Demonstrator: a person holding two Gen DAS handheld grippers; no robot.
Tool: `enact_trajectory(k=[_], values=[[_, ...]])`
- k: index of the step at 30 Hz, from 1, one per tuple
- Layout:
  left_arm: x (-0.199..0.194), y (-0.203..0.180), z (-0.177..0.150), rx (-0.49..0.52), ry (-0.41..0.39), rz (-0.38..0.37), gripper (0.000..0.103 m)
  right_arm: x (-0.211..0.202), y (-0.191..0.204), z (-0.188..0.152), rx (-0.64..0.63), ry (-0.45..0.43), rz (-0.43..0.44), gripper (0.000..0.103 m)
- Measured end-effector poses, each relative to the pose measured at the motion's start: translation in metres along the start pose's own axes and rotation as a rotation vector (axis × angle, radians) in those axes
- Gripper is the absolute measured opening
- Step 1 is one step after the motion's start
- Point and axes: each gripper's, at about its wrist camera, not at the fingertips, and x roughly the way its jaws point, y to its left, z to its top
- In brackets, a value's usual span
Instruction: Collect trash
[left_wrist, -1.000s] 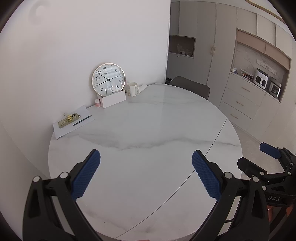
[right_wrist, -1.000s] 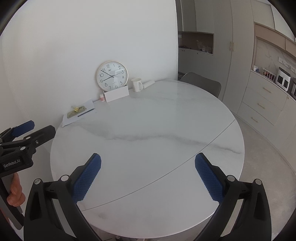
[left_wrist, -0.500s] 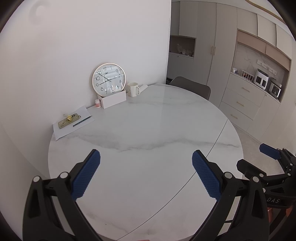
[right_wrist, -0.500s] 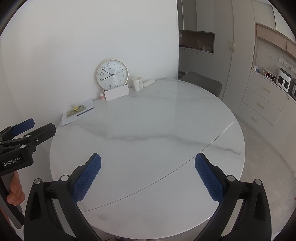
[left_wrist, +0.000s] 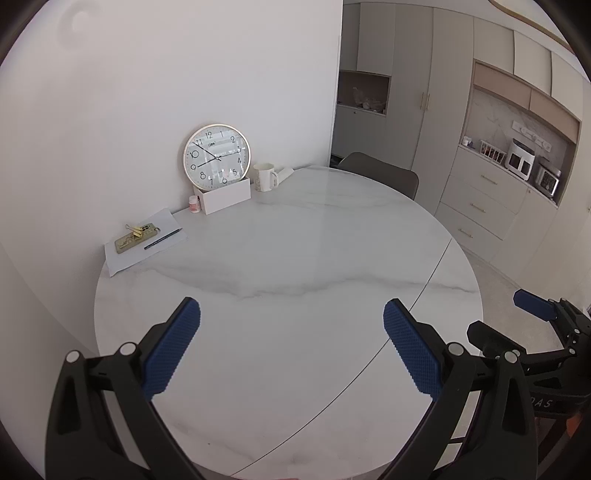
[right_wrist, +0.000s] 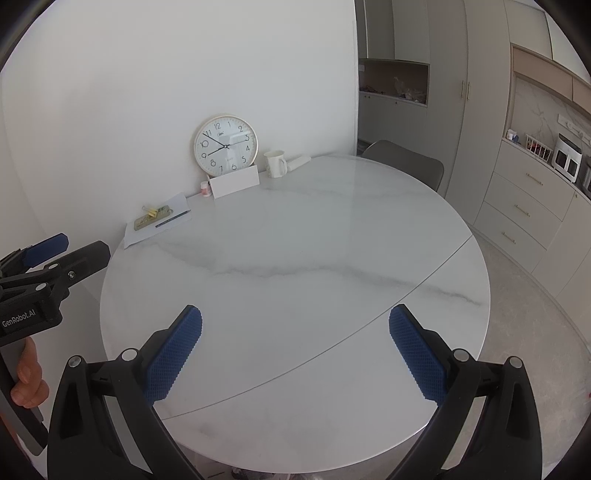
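Trash cannot be picked out with certainty. The small things all sit far ahead of both grippers, along the far rim of the round table (left_wrist: 295, 258), against the white wall. Its top is glossy white marble with grey veins and one thin straight seam.

The left gripper (left_wrist: 291, 314) hovers over the near part of the table, jaws spread wide and holding nothing, their blue pads (left_wrist: 173, 350) covered in a fine knobbed grid. The right gripper (right_wrist: 295, 317) is just as wide and empty over the near edge. To its left, a bare hand (right_wrist: 27, 376) grips the left gripper's handle.

Far ahead and left of the left gripper lies a flat white paper sheet (left_wrist: 125, 258). On it are a thin dark pen (left_wrist: 162, 239) and a gold rectangular case (left_wrist: 129, 242) with yellow binder clips (left_wrist: 138, 230) on top. Further back, a round clock (left_wrist: 217, 154) with a slim gold rim leans on the wall behind an open white box (left_wrist: 225, 195). A tiny pink-capped bottle (left_wrist: 194, 204) stands just left of the box. To the right are a white handled mug (left_wrist: 264, 177) and, just beyond, a white rolled item (left_wrist: 285, 172) lying on its side; its material is unclear.

A grey curved chair back (left_wrist: 384, 173) rises past the far right rim, with matte beige cabinets (left_wrist: 480, 199) behind.
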Motion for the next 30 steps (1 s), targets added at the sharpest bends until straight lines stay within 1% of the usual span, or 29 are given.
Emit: enact_trajectory(k=[30], values=[[0.0005,-0.0005,0.0002,0.025,-0.002,0.028,0.095,0.0041,0.0068,-0.0027,-0.005,0.012,0.007,0.101]])
